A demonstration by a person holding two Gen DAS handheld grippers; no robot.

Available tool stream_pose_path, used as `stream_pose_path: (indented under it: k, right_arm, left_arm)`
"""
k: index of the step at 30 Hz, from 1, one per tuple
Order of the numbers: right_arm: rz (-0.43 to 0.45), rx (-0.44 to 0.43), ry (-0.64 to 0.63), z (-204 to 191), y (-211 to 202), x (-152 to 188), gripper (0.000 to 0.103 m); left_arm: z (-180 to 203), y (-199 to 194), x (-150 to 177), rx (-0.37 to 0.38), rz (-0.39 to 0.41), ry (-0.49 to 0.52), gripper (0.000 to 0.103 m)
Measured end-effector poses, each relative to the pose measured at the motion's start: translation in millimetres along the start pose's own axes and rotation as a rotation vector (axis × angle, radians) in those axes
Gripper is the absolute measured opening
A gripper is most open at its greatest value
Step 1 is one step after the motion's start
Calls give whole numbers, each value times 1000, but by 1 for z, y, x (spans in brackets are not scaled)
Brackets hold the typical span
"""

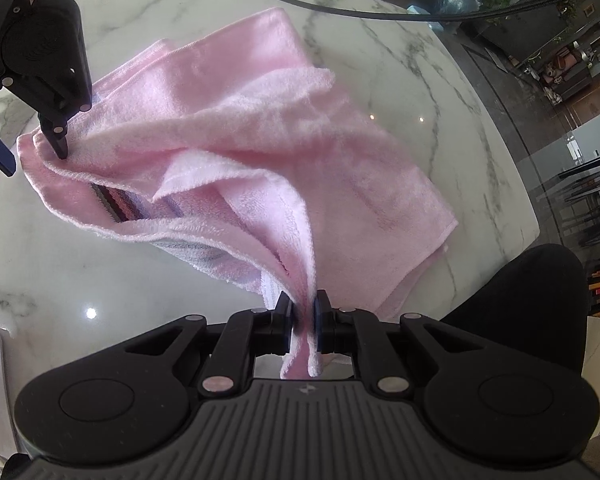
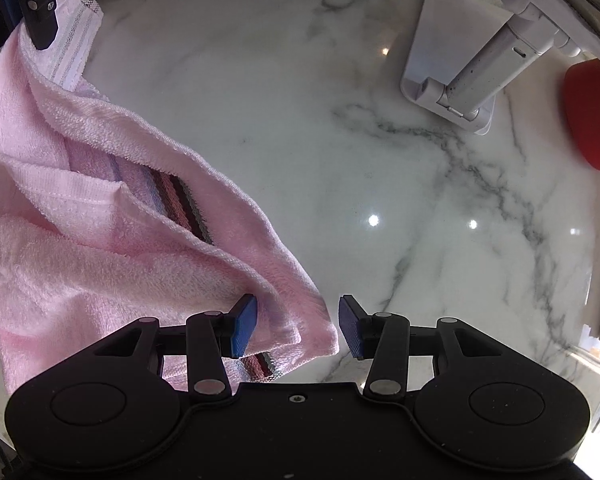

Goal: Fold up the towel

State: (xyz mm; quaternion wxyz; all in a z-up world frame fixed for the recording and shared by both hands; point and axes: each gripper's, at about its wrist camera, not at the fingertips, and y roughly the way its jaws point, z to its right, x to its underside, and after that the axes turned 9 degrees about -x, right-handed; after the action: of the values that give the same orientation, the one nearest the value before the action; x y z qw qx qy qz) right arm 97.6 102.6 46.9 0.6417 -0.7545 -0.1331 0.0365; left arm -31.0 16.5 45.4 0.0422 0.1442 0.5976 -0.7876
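A pink towel (image 1: 260, 128) with a striped band lies rumpled and partly folded on the marble table (image 1: 160, 12). My left gripper (image 1: 303, 312) is shut on one corner of it, and the cloth hangs bunched between the pads and rises from the table toward them. In the right wrist view my right gripper (image 2: 298, 326) points down over another towel (image 2: 80, 272) corner. Its jaws stand apart; the corner lies between them, brushing the left pad (image 2: 244, 326) and clear of the right one. The left gripper (image 2: 40, 28) shows at the top left there, clamped on the white-hemmed corner.
A white folding stand (image 2: 460, 60) sits at the far right of the table (image 2: 340, 160), with a red object (image 2: 592, 116) beside it. A black cable (image 1: 380, 12) crosses above the far edge. A person's dark-clothed leg (image 1: 532, 300) is at the table's near right edge.
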Motion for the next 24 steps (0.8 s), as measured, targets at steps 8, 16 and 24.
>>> stream_pose_path:
  k: [8, 16, 24]
  right_arm:
    - [-12, 9, 115, -8, -2, 7, 11]
    - [-37, 23, 277, -39, -14, 24, 8]
    - [-102, 13, 469, -108, -30, 53, 8]
  left_arm:
    - [-2, 0, -2, -9, -2, -11, 9]
    - [0, -3, -1, -33, -13, -8, 9]
    - [-5, -14, -1, -69, -13, -33, 9]
